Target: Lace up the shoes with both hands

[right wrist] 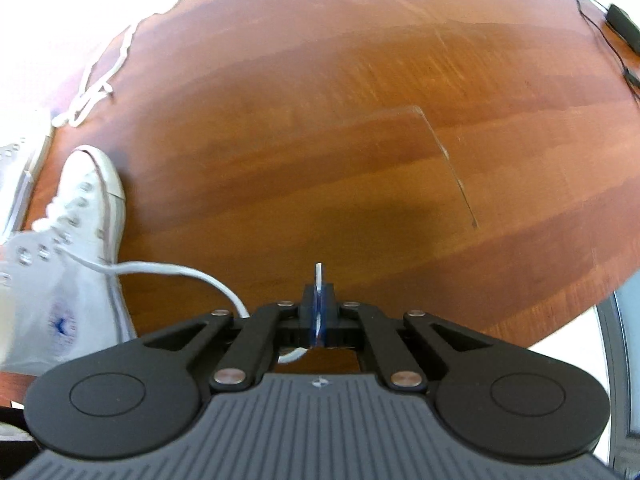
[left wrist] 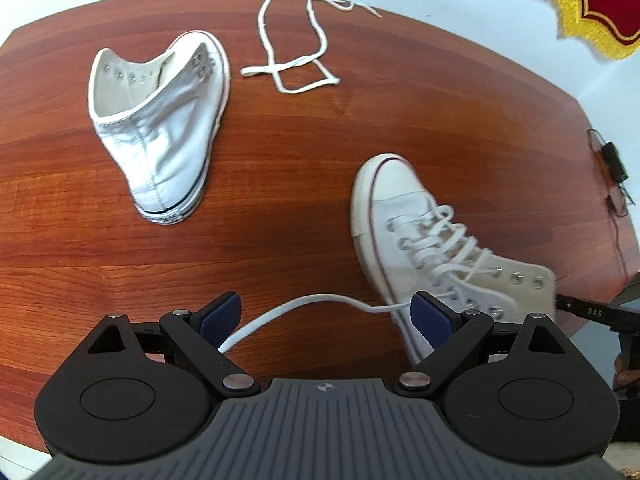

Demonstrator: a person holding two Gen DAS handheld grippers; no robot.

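A partly laced white high-top shoe [left wrist: 424, 236] stands on the wooden table [left wrist: 300, 168]; it also shows at the left of the right wrist view [right wrist: 76, 248]. Its left lace end [left wrist: 304, 308] trails across the table between the fingers of my open left gripper [left wrist: 324, 316], which grips nothing. My right gripper [right wrist: 319, 304] is shut on the other lace end [right wrist: 180, 272]; the lace tip [right wrist: 318, 274] sticks out above the pads. A second white shoe [left wrist: 160, 120] without a lace lies on its side at the far left. A loose white lace [left wrist: 296, 44] lies at the back.
A black cable with a small box [left wrist: 614, 168] lies near the table's right edge, also seen in the right wrist view [right wrist: 620, 20]. A red and gold pennant [left wrist: 592, 4] hangs on the wall. The table's right edge [right wrist: 600, 300] is close to my right gripper.
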